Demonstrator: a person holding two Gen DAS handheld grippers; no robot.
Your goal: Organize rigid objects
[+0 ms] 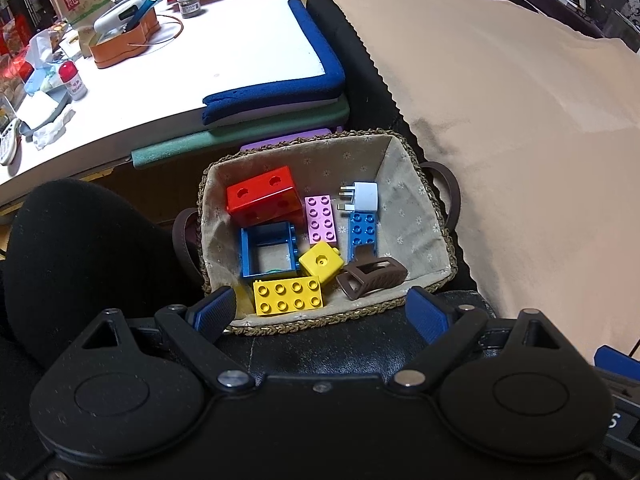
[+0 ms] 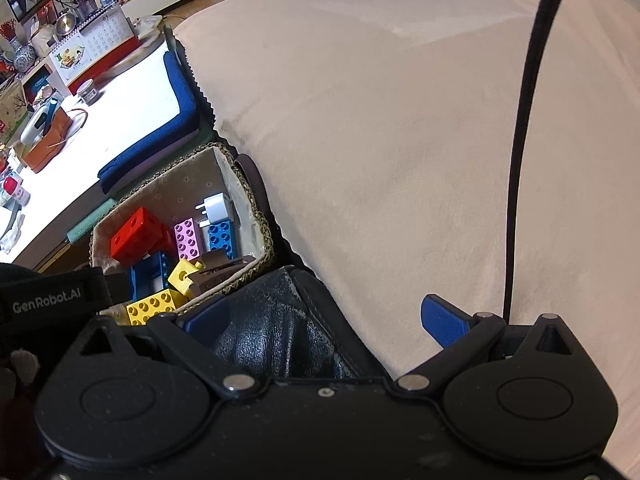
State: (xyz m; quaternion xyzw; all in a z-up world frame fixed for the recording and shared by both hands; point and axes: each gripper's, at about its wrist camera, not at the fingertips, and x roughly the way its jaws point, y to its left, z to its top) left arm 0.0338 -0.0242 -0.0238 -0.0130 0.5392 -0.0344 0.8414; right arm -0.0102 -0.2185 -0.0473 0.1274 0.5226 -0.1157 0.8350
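Just ahead of the left gripper (image 1: pixel 320 312) sits a woven basket (image 1: pixel 432 216); in it a flat eight-stud brick (image 1: pixel 289 295) lies nearest the claw. A cube block (image 1: pixel 322 262) and a hair claw clip (image 1: pixel 370 278) lie just beyond, a plug adapter (image 1: pixel 366 196) farthest. A low table (image 1: pixel 240 52) stands beyond-left, a blanket (image 1: pixel 520 140) to the right.

The right gripper (image 2: pixel 326 316) has the basket ahead-left and the blanket ahead-right.

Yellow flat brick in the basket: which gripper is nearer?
Left. The left gripper hangs open right over the basket's near rim, the yellow flat brick just beyond its fingertips. The right gripper, also open, sits off to the side over the black leather surface.
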